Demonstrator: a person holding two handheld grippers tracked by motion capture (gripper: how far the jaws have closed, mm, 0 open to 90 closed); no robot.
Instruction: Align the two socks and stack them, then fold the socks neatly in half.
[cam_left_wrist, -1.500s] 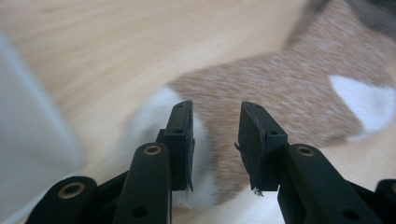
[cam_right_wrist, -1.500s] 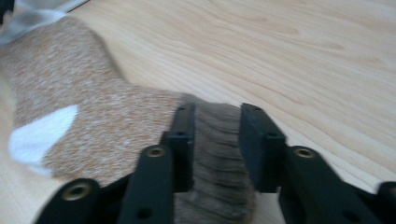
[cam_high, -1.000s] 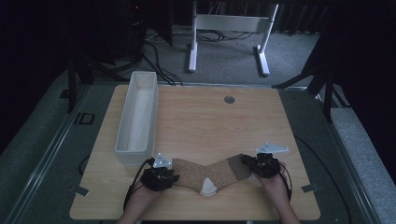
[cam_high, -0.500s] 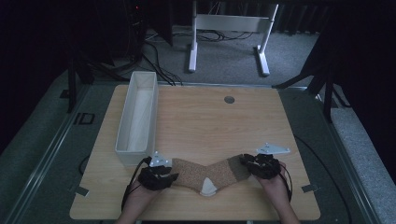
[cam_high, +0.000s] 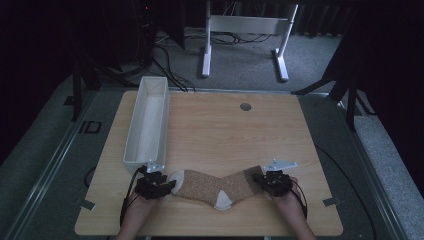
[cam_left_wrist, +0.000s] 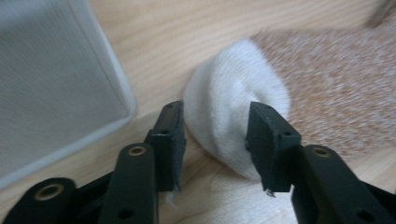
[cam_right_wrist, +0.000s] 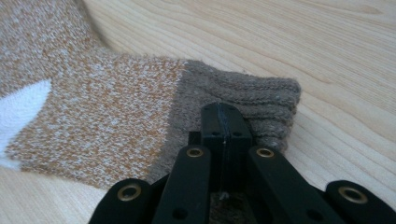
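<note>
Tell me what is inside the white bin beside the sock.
The white bin shows bare white floor and walls where visible; nothing lies there. Its near wall hides the closest strip of floor.

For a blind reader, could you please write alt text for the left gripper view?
The left gripper has its two black jaws open around the white toe of a brown sock lying on a wooden table. The corner of a white bin sits to the left.
</note>
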